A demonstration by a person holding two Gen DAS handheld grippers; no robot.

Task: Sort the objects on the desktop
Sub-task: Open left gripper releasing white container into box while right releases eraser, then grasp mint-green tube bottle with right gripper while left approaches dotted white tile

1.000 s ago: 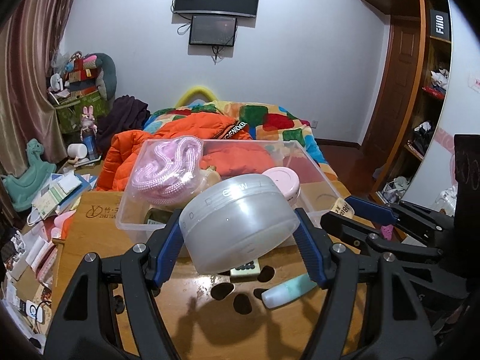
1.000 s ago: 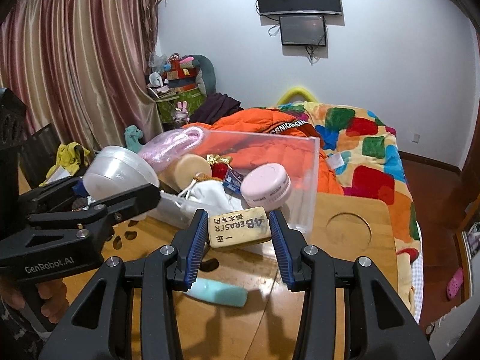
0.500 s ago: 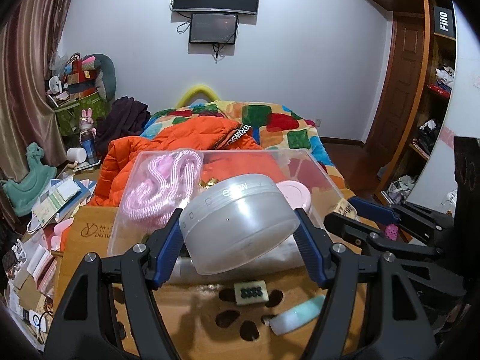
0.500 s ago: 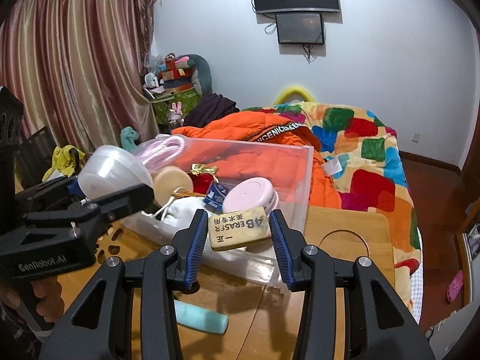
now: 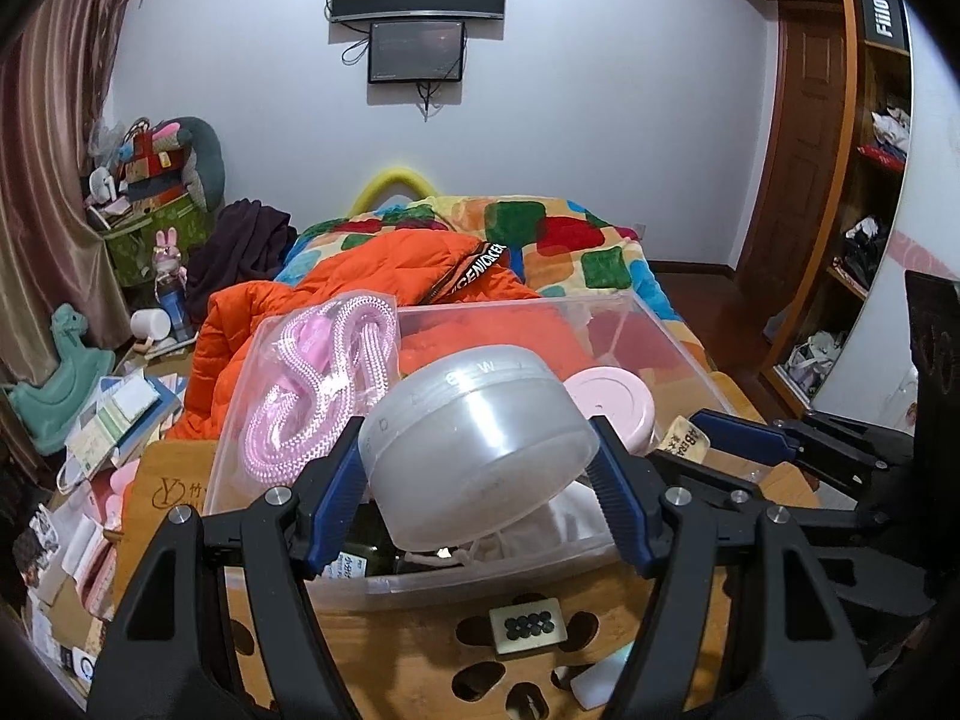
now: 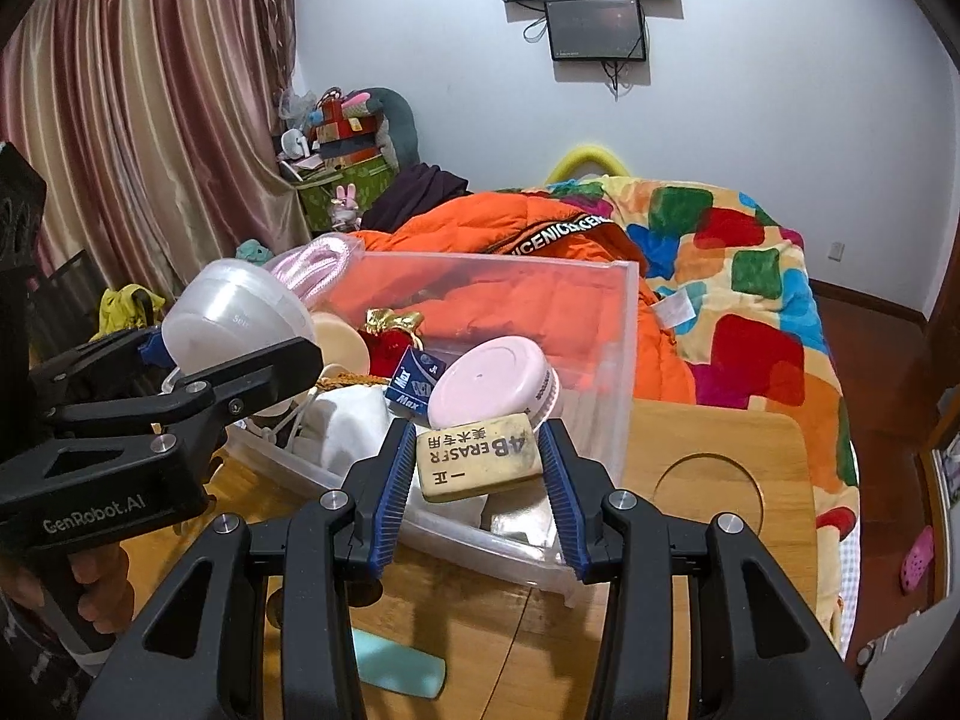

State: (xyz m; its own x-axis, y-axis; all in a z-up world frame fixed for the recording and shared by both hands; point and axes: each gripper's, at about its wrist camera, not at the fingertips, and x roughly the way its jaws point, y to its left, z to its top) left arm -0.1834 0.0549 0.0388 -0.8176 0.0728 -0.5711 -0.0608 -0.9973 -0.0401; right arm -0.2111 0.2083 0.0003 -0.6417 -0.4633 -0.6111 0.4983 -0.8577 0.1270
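The round translucent container [image 5: 480, 450] is gripped by the left tongs [image 5: 480, 474], the eraser [image 6: 477, 463] by the right tongs [image 6: 477, 480]. Both have been carried from before the clear bin [image 6: 618, 354] to above it, beyond the counter's [image 6: 720, 462] front edge.

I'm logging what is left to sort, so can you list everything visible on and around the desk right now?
clear bin: 1, transparent, on the wooden desk
pink rope: 1, pink, in a clear bag at the bin's left end
pink jar: 1, pink lid, inside the bin
blue Max box: 1, blue, inside the bin
white round container: 1, translucent white, held over the bin
eraser: 1, yellowed, held over the bin's near edge
domino tile: 1, cream with black dots, on the desk before the bin
teal object: 1, teal, on the desk
wooden desk: 1, light wood
orange jacket: 1, behind the bin
left claw: shut on the container
right claw: shut on the eraser
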